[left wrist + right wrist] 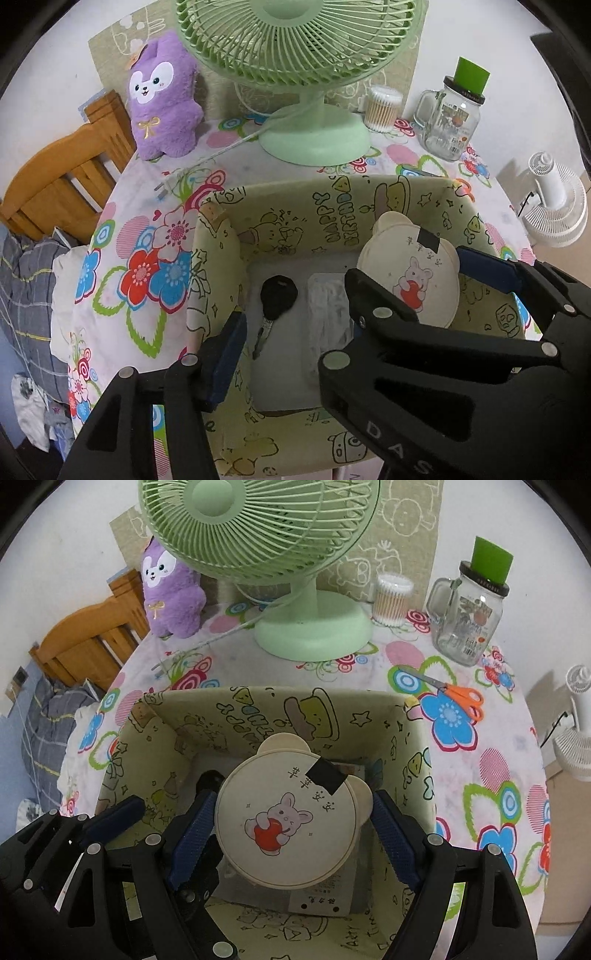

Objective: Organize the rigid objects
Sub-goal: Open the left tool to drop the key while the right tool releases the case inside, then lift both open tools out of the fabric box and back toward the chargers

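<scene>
Floral tablecloth (491,775) on a table beside a wooden bed frame (85,642).
A green fan (280,554) and glass jar (469,616) are seen at the far edge. Over the fabric box (402,734), the round bear-eared case (291,823) sits between the right gripper (295,834)'s spread pads, contact unclear; the left gripper (236,354) is held wide at the box's left wall, above a black key (275,302).

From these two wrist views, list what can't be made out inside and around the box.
- Right wrist view: the round bear-eared lid covers most of the box floor; the key is nearly all hidden.
- Left wrist view: the scissors are hidden behind the box's far wall.
- Both views: whether the right gripper pads touch the lid is unclear.
- Both views: the fan top is cut off by the edge.
</scene>
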A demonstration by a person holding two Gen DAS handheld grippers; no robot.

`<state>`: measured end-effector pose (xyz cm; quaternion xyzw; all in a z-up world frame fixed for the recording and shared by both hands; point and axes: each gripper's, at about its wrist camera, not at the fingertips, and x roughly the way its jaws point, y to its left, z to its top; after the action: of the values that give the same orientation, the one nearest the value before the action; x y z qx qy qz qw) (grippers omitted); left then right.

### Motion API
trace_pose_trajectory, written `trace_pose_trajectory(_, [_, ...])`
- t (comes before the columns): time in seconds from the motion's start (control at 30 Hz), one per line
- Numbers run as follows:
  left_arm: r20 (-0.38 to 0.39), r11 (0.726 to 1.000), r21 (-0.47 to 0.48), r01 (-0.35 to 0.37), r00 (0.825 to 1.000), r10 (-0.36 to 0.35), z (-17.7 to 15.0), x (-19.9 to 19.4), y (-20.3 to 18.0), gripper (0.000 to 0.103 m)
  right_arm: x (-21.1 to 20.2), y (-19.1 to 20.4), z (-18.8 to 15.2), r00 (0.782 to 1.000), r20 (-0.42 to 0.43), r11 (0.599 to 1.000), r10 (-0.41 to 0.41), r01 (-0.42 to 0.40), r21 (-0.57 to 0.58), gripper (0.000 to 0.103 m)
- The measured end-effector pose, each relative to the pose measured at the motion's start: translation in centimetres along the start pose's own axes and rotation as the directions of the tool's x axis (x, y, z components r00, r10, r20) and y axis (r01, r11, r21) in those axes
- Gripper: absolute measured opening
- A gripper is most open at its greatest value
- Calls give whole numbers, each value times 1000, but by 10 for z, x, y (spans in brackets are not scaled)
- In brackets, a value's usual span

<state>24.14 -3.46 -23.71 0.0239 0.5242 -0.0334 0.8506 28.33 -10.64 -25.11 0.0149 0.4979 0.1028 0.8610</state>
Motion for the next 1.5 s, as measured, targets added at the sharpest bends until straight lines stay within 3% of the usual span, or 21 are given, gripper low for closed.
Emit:
trace_pose_trajectory(0.17, [-3,1000,1,5,1000,-5,-1,0,-1,66,-2,0,0,1000,-1,1000,-11,11,1,87])
trace_pose_trajectory(0.3, [-4,999,7,31,1000,-31,-1,-3,-3,77,-6,-2,-2,1000,-8,999,27,-27,23,92])
trace_pose_trajectory(0.5, [28,1000,18,17,999,-18,-4,-19,-6,82,-23,-1,-6,1000,11,999,21,-21,40,95])
trace_pose_trajectory(0.73, [55,999,41,19,998,-22,-11,-40,-9,83,-47,1,-13,999,43,999,5,-7,42,100])
trace_pose_trajectory(1.5, [119,996,72,59,991,-67,-36,-103,-19,84,-119,10,-39,993,113,999,-45,42,28,101])
